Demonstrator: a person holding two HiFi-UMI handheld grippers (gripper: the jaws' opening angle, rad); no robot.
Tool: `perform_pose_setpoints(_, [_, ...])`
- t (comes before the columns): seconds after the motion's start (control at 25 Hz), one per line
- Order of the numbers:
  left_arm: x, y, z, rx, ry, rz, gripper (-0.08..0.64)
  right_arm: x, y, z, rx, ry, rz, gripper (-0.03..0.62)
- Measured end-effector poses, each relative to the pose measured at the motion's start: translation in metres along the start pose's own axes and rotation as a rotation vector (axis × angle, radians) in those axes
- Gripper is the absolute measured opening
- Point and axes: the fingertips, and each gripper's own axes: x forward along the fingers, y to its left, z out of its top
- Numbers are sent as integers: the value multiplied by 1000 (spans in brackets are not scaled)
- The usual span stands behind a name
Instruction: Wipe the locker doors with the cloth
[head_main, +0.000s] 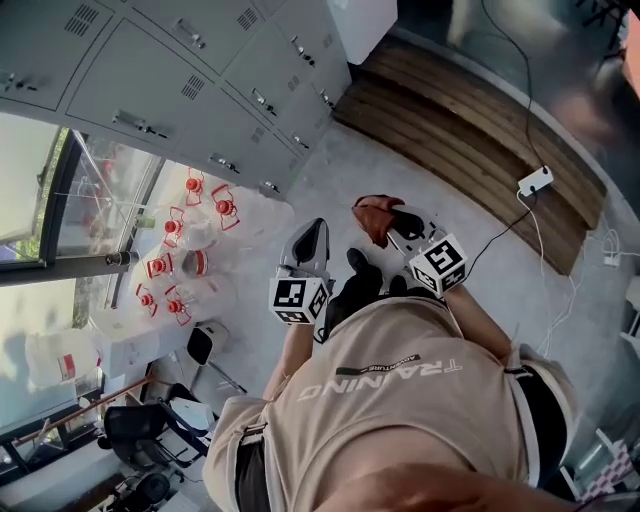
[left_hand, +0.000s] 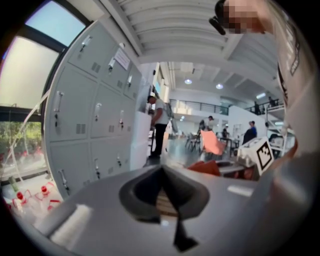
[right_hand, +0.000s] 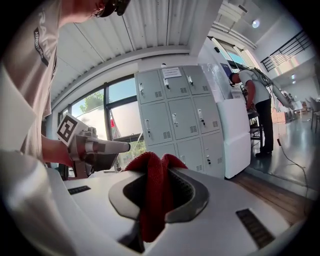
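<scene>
Red cloth (right_hand: 151, 200) sat pinched in right gripper (right_hand: 161, 161); left gripper (left_hand: 161, 171) closed, empty; grey lockers (right_hand: 176, 116) stood ahead.

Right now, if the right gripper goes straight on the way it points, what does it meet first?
Most likely the lockers ahead; the cloth clamped in the right gripper would touch first. The left gripper sits off to the side of that line. Depth is unclear.
</scene>
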Motion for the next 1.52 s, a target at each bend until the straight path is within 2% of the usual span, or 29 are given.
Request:
perform_pose_setpoints(0.12, [21,13,18,-9,-25,-41,6,11,-13,11,7,0,-43,42])
perform_pose_setpoints(0.28, [44,43,40,12,-63,-77,6,37,-22,38,-56,-17,-65,42])
perform_pose_setpoints(0.4, [62,63,46,-18,-62,-115,5,54,-29,51,-75,-18,-97,43])
perform_pose_setpoints(0.52, [76,81,51,-54,-61,-149,6,70,-31,52,-49,-12,-120,43])
perform_pose_setpoints(0.8, [107,131,60,-32,-68,-196,6,123,-37,49,-40,33,-138,42])
perform_pose_setpoints(0.92, [109,157,57,-72,-60,-178,6,148,-36,52,-28,34,-124,43])
perform_pose_setpoints(1.08, [110,198,61,-206,-83,-130,5,182,-36,60,-22,43,-85,43])
perform_pose_setpoints(1.36, [120,237,60,-244,-82,-27,5,225,-59,68,-20,70,-2,43])
perform_pose_setpoints(1.52, [131,255,62,-263,-84,63,6,254,-79,70,-20,88,80,43])
